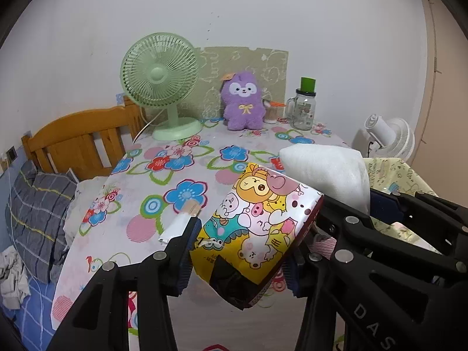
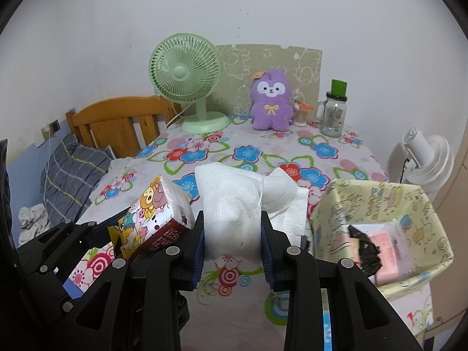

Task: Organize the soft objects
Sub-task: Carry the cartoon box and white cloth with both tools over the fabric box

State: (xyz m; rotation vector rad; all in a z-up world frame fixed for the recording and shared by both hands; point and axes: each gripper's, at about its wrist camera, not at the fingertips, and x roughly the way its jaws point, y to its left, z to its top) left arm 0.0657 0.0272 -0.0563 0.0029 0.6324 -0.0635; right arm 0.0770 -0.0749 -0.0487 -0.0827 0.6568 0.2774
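My left gripper (image 1: 239, 251) is shut on a cartoon-print tissue pack (image 1: 257, 228) and holds it tilted above the floral table. The pack also shows in the right wrist view (image 2: 155, 213), left of my right gripper. My right gripper (image 2: 232, 239) is shut on a white paper towel pack (image 2: 234, 204), held above the table; it appears in the left wrist view (image 1: 324, 172) at the right. A yellow patterned fabric box (image 2: 374, 201) stands at the right, with a pink pack (image 2: 389, 251) and something black inside. A purple plush toy (image 1: 242, 102) sits at the table's back.
A green desk fan (image 1: 161, 79) stands at the back left, a glass jar with a green lid (image 1: 302, 108) at the back right. A small white tube (image 1: 182, 222) lies on the floral tablecloth (image 1: 181, 175). A white fan (image 2: 424, 155) stands beyond the right edge, a bed with a wooden headboard (image 1: 79, 143) at left.
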